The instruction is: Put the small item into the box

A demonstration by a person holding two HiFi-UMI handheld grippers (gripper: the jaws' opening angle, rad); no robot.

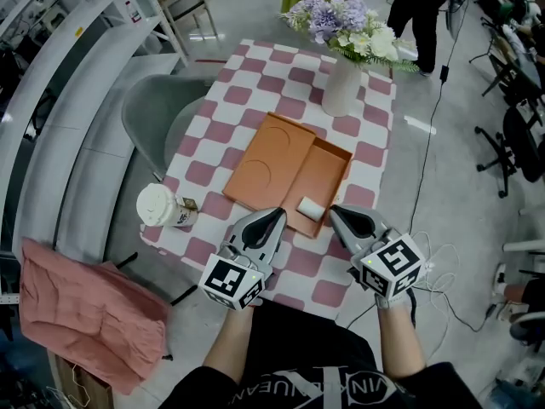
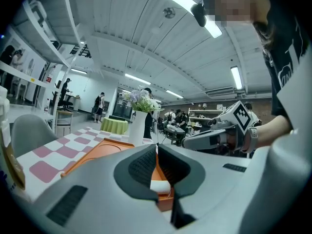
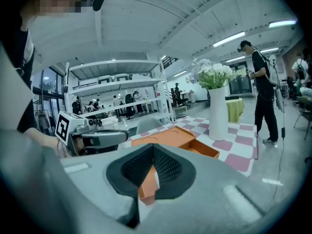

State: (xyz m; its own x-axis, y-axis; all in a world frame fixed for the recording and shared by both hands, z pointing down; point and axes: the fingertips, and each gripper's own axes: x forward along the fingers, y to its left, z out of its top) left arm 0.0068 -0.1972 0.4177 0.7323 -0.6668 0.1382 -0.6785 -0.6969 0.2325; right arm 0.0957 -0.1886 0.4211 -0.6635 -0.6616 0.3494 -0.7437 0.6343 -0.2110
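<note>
Item (image 1: 310, 207) lies in box (image 1: 328, 173) at its near wall, between left gripper (image 1: 279, 215) and right gripper (image 1: 334, 212), both closed, empty.

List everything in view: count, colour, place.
table: 1, pink-and-white checked, centre
box: 1, orange, open, table's near half
lid: 1, orange, left of box
small item: 1, white, inside box
vase: 1, white, purple and white flowers, table's far end
lidded cup: 1, white, table's left edge
chair: 1, grey, left of the table
cloth: 1, pink, lower left
bystander: 1, black clothes, beyond table
left gripper: 1, grey, shut, near edge
right gripper: 1, grey, shut, near edge
</note>
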